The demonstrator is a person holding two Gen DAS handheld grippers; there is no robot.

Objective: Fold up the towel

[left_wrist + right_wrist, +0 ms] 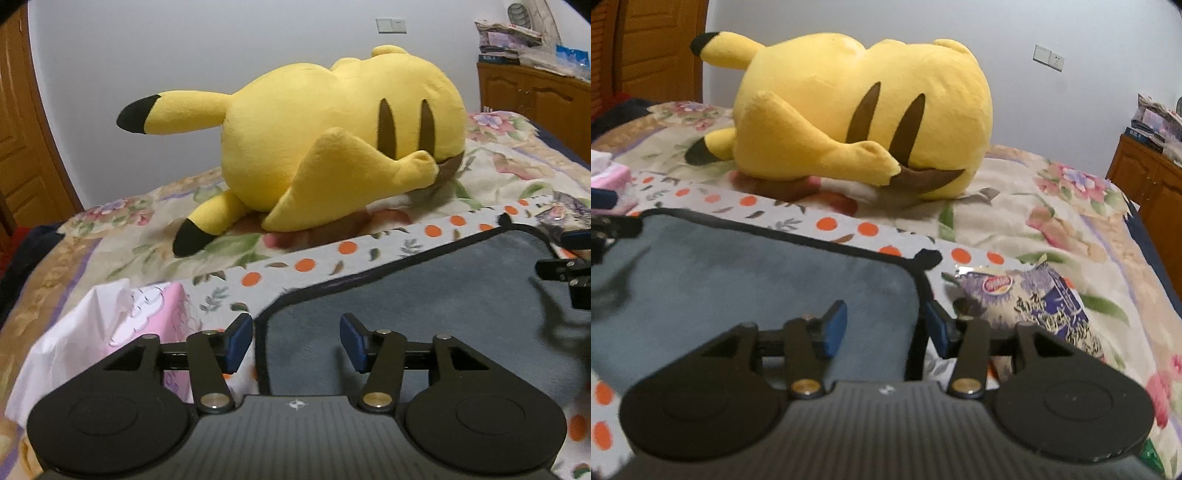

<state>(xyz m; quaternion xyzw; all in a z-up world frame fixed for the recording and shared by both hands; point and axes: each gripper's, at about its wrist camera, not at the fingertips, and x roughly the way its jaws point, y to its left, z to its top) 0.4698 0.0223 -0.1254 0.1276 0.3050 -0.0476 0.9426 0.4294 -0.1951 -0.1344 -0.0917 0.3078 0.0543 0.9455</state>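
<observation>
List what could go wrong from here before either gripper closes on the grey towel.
1. The left gripper straddles the grey towel edge, open; closing may also pinch the orange-dotted cloth underneath.
2. The right gripper sits beside the snack bag; lifting that corner could snag or drag it.
3. The yellow plush lies just beyond the towel, so a forward fold may bump it.

Dim, soft, fisheye-warped edges
</observation>
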